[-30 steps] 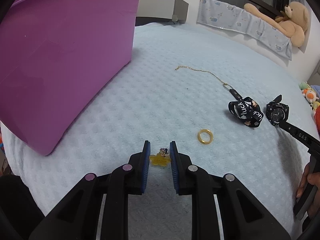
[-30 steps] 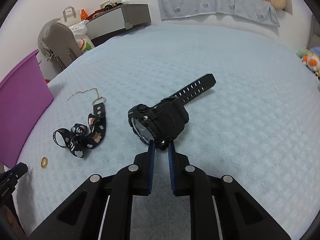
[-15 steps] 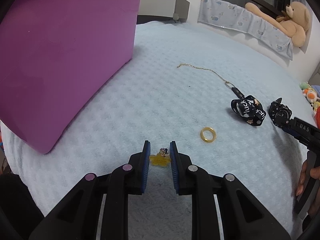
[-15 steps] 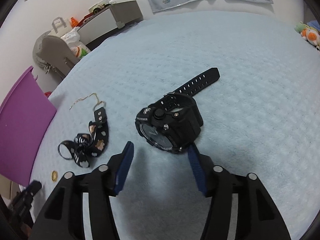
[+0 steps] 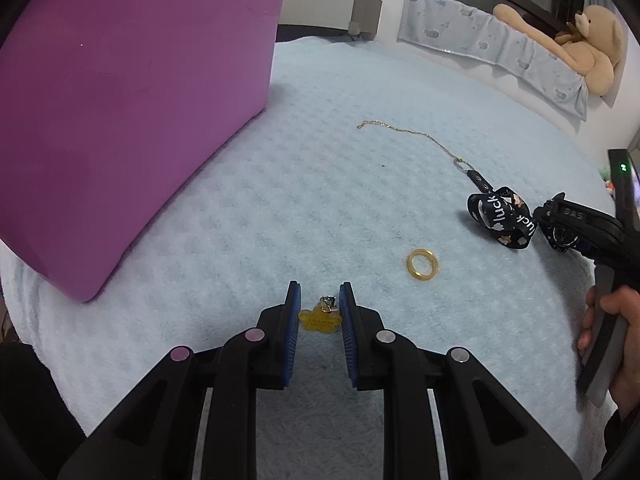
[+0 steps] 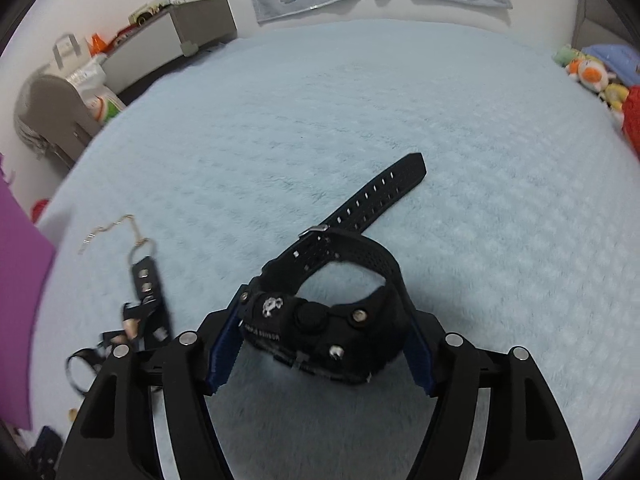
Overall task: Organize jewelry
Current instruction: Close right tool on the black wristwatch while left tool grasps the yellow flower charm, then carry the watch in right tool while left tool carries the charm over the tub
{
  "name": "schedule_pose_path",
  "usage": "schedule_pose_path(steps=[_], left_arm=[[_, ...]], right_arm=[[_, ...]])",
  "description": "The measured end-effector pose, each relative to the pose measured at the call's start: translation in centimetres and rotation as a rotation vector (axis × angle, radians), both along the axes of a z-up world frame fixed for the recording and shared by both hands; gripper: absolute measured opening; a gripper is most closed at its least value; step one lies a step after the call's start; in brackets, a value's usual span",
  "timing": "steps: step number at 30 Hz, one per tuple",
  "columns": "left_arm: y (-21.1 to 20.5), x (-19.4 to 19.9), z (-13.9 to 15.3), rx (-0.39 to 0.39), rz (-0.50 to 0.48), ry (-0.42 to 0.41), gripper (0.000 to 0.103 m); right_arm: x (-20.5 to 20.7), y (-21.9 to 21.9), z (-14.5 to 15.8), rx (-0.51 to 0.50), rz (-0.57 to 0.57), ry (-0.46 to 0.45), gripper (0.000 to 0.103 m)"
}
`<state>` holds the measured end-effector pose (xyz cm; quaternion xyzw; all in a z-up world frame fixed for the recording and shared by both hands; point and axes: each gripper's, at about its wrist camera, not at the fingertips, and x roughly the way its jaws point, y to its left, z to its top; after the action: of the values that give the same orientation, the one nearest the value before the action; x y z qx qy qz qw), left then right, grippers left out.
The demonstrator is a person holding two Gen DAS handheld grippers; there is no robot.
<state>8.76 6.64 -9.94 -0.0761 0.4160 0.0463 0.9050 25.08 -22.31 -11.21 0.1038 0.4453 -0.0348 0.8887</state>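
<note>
On the light blue blanket, my left gripper (image 5: pixel 319 312) is shut on a small yellow flower-shaped charm (image 5: pixel 319 319). A gold ring (image 5: pixel 422 264), a black "luck" strap (image 5: pixel 502 216) and a thin gold chain (image 5: pixel 408 134) lie ahead to the right. My right gripper (image 6: pixel 320 354) is open wide, its fingers on either side of the black watch (image 6: pixel 324 332), whose strap stretches away. The right gripper also shows in the left wrist view (image 5: pixel 576 224) at the watch.
A large purple bin (image 5: pixel 120 112) stands at the left on the blanket. A grey cabinet (image 5: pixel 328 4) and a teddy bear (image 5: pixel 588 44) are beyond the bed. Plush toys (image 6: pixel 596 72) lie at the right edge. The strap and chain (image 6: pixel 144 280) lie left of the watch.
My right gripper opened wide and moved forward around the watch body. My left gripper stayed shut on the yellow charm and barely moved.
</note>
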Motion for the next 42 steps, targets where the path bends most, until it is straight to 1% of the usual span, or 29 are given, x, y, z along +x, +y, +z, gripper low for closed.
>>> schedule_pose_path(steps=[3,5,6,7,9,12,18,21,24,25,30,32,35,39,42], left_arm=[[0.0,0.1,-0.1,0.001,-0.001,0.003,0.02],[0.0,0.2,-0.3,0.001,-0.001,0.008,0.02],[0.0,0.2,-0.4,0.002,-0.001,0.009,0.02],[-0.1,0.2,-0.3,0.003,-0.002,0.009,0.02],[0.0,0.1,-0.3,0.002,-0.004,0.009,0.02],[0.0,0.1,-0.3,0.003,-0.003,0.011,0.02],[-0.1,-0.4,0.7,-0.012,-0.012,-0.009,0.02],[-0.3,-1.0,1.7,-0.011,-0.026,-0.032,0.02],[-0.4,-1.8,3.5,-0.021,-0.049,-0.056,0.02],[-0.2,-2.3,4.4,-0.03,-0.057,-0.067,0.02],[0.5,-4.2,8.3,-0.028,-0.088,-0.123,0.02],[0.8,-4.6,9.7,-0.035,-0.098,-0.133,0.02],[1.4,-5.2,11.5,-0.051,-0.115,-0.146,0.02],[2.3,-5.6,14.2,-0.047,-0.13,-0.181,0.02],[3.9,-5.4,16.9,-0.045,-0.127,-0.218,0.02]], right_arm=[[0.4,1.1,-0.6,-0.081,0.005,0.001,0.07],[0.5,1.3,-0.8,-0.102,0.007,0.004,0.07],[0.5,1.3,-0.8,-0.101,0.008,0.003,0.069],[0.4,1.2,-0.8,-0.092,0.008,-0.003,0.065],[0.1,0.9,-0.7,-0.073,0.01,-0.014,0.065],[-0.8,1.0,-0.3,-0.085,0.033,-0.023,0.065],[-5.0,-0.2,0.6,-0.053,0.037,-0.052,0.065],[-7.5,-0.7,1.6,-0.035,0.03,-0.074,0.065],[-9.7,-0.3,3.3,-0.027,0.045,-0.106,0.065],[-10.7,0.0,4.3,-0.025,0.055,-0.127,0.065],[-13.4,1.6,7.9,0.003,0.092,-0.203,0.065],[-14.5,2.6,9.5,0.013,0.118,-0.234,0.065],[-15.1,4.2,11.5,0.031,0.158,-0.26,0.065],[-14.9,7.0,14.4,0.06,0.227,-0.289,0.065],[-14.4,9.1,16.4,0.073,0.267,-0.311,0.065]])
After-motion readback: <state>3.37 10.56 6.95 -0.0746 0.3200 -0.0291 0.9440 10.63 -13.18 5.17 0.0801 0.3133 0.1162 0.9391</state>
